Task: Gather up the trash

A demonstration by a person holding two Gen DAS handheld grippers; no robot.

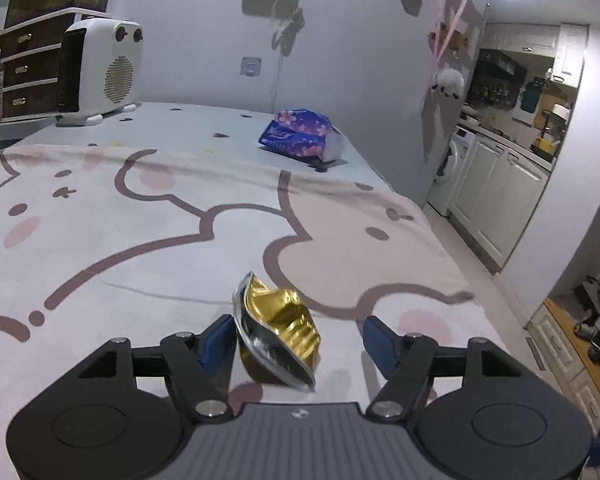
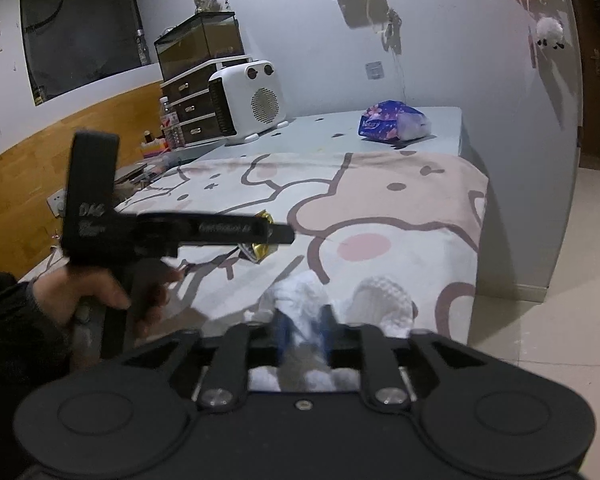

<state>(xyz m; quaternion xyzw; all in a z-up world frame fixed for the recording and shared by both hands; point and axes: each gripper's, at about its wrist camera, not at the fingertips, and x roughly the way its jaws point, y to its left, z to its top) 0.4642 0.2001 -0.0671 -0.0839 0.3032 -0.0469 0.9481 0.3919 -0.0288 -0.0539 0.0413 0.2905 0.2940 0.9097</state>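
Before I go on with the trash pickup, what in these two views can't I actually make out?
- Right wrist view: right gripper fingertips are motion-blurred; contact with the white cloth is unclear.
- Right wrist view: the gold wrapper is mostly hidden behind the left gripper.
- Left wrist view: the wrapper's underside is hidden; the left pad's contact is unclear.
- Both views: the purple packet's print is too small.

Your left gripper [image 1: 298, 338]: black linkage arms, silver pivot screws, blue pads [image 1: 216, 344], grey ribbed housing. Right gripper [image 2: 304, 330]: same build. Dark sleeve [image 2: 8, 320] at your left hand [image 2: 100, 296].
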